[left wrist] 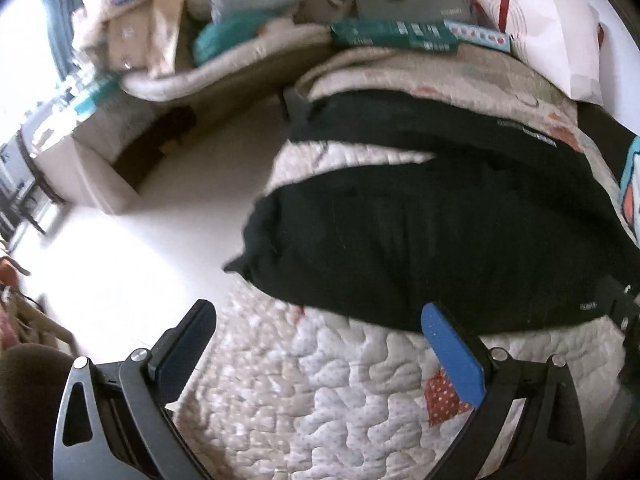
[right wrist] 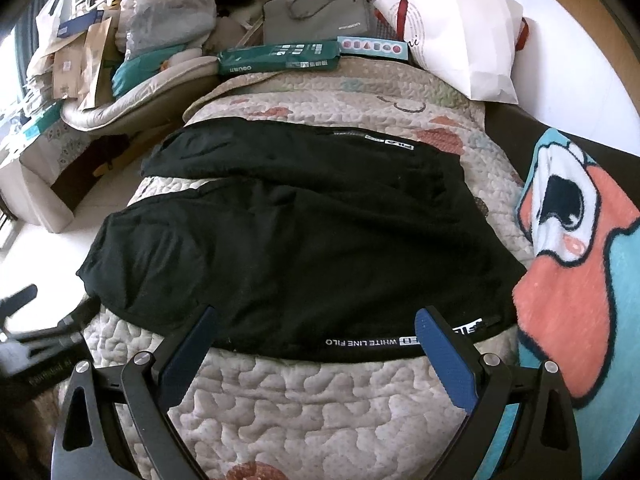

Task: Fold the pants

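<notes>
Black pants lie spread flat on a quilted bedspread, both legs reaching left, the waist to the right. White lettering runs along the near leg's edge. My right gripper is open and empty, hovering just short of the near edge. The pants also show in the left wrist view, with the leg ends near the bed's left edge. My left gripper is open and empty, just short of the near leg. The right gripper's body shows at that view's right edge.
A teal and orange cartoon blanket lies right of the pants. Green boxes, a grey bag and a white paper bag sit at the bed's far end. Clutter piles up at far left. Pale floor lies left of the bed.
</notes>
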